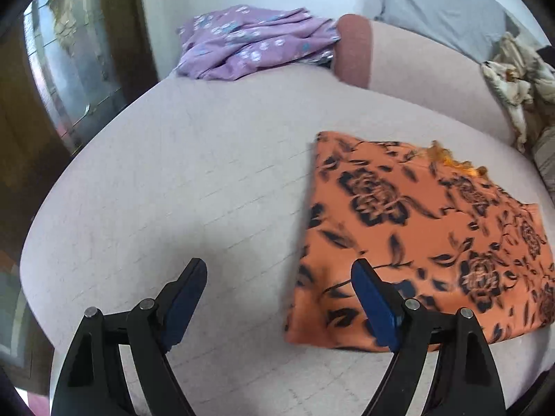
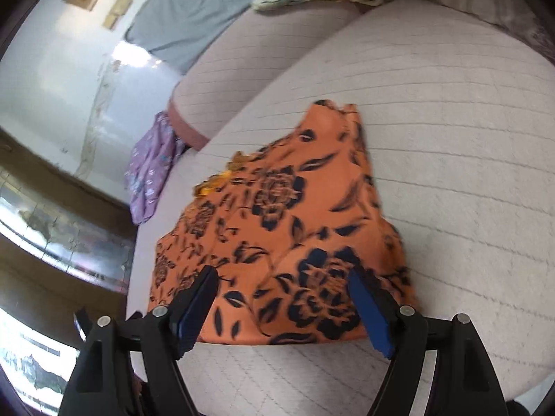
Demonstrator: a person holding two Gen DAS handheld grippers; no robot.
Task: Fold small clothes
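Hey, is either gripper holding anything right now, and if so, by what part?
Nothing is held. The left gripper and right gripper are both open, above the orange floral garment lying on the bed.

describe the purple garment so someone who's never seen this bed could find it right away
Start from the pale quilted mattress and follow it to the far edge by the white wall. The purple garment lies crumpled there against a pink-ended bolster. Unlike the flat orange cloth with dark flowers, it is lilac with small pale blossoms.

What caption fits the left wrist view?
Open left gripper above the mattress, beside the folded orange floral garment; purple garment behind.
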